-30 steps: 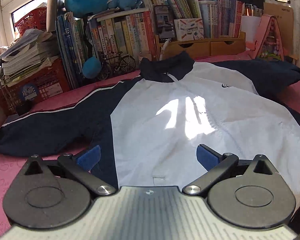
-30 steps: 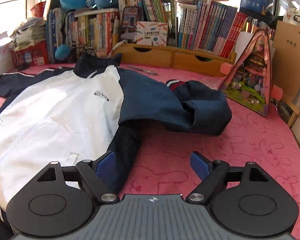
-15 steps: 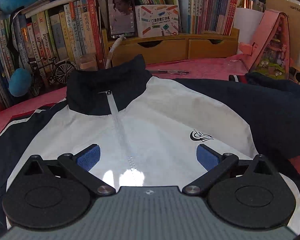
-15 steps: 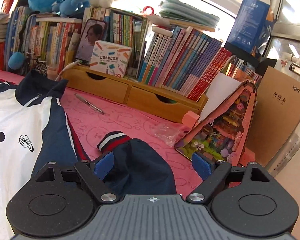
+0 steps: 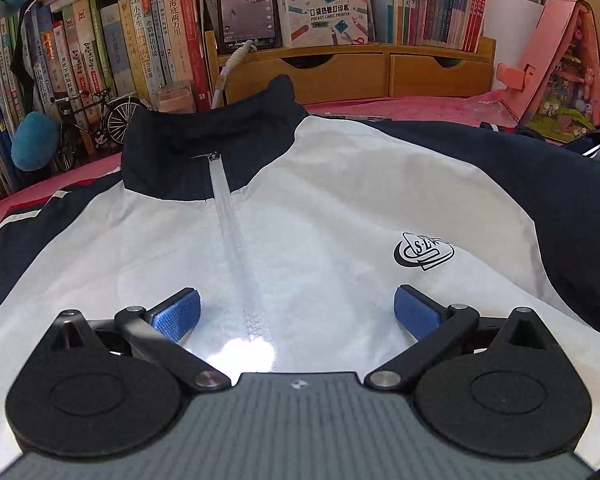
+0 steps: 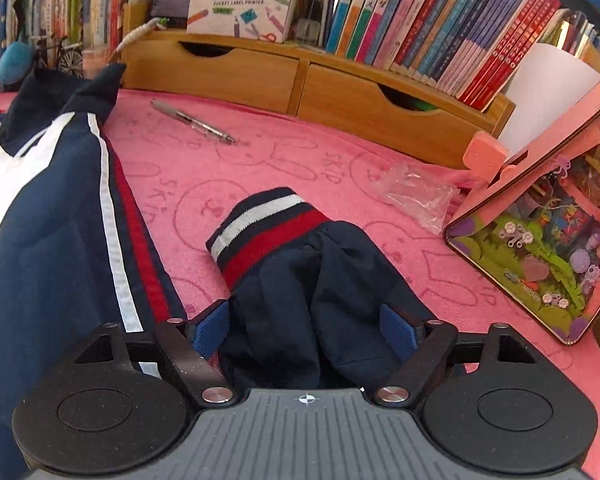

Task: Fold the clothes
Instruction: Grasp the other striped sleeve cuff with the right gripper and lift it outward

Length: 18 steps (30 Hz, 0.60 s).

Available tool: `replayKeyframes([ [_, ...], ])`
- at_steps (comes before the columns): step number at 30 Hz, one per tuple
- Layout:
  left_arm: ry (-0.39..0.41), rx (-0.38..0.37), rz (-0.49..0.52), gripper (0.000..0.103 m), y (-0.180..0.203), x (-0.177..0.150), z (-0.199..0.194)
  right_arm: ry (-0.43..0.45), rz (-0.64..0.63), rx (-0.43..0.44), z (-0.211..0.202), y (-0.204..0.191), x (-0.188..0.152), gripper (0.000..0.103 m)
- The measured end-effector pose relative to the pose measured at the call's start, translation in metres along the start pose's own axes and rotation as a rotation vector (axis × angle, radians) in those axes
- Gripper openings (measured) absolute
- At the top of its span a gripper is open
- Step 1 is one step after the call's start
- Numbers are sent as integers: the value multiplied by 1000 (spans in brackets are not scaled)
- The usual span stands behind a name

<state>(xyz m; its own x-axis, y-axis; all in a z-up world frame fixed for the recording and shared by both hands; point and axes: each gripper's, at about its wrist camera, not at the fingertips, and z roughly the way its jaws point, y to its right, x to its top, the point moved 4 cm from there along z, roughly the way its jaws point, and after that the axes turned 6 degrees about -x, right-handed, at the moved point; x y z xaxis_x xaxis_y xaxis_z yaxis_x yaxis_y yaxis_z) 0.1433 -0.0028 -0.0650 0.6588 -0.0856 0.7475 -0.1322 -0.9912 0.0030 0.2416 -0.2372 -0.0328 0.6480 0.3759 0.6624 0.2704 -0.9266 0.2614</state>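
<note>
White-and-navy zip-up track jacket [image 5: 300,220] lies flat, front up, on pink bunny-print cloth-covered table [image 6: 300,168], collar far. Left gripper [image 5: 296,312] hovers over white chest near zipper, jaws spread wide, nothing grasped. Right gripper [image 6: 304,328] jaws closing around bunched navy sleeve [image 6: 324,280] with red-white striped cuff [image 6: 260,224], at jacket's right; pads not visibly pressing the fabric. Silver pen [image 6: 192,122] lies far.

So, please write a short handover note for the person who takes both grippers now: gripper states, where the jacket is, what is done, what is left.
Left gripper: open, over the white chest of the jacket, holding nothing.
Right gripper: jaws closing around the bunched navy sleeve, near its striped cuff.
Jacket lies face up, zipped, on the pink cloth.
Done: no fold visible.
Left: probably fold both sleeves in, then the body.
</note>
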Motion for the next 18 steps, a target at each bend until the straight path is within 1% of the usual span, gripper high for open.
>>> replayKeyframes([
  [1, 0, -1, -3, 103, 0, 0, 0, 1, 30, 29, -3, 2, -1, 30],
  [2, 0, -3, -6, 103, -1, 0, 0, 18, 38, -14, -8, 4, 0, 19],
  [3, 0, -4, -7, 103, -1, 0, 0, 58, 30, -64, -17, 9, 3, 14],
  [4, 0, -5, -8, 103, -1, 0, 0, 99, 21, -115, -26, 14, 5, 12],
  [6, 0, -6, -10, 103, -2, 0, 0, 198, 83, -187, -54, 35, 12, 12],
  [9, 1, -8, -13, 103, -2, 0, 1, 448, 241, -277, -119, 88, 13, 12],
  [11, 1, -10, -14, 103, -3, 0, 1, 582, 329, -302, -157, 126, 2, 12],
  [13, 1, -11, -16, 103, -3, 0, 1, 642, 411, -306, -179, 166, -17, 12],
  [14, 1, -12, -17, 103, -3, 0, 1, 629, 445, -316, -182, 183, -27, 12],
  [17, 2, -13, -17, 103, -4, 0, 1, 497, 506, -347, -168, 220, -64, 13],
  [18, 2, -13, -17, 103, -3, 0, 1, 433, 506, -352, -157, 225, -77, 13],
])
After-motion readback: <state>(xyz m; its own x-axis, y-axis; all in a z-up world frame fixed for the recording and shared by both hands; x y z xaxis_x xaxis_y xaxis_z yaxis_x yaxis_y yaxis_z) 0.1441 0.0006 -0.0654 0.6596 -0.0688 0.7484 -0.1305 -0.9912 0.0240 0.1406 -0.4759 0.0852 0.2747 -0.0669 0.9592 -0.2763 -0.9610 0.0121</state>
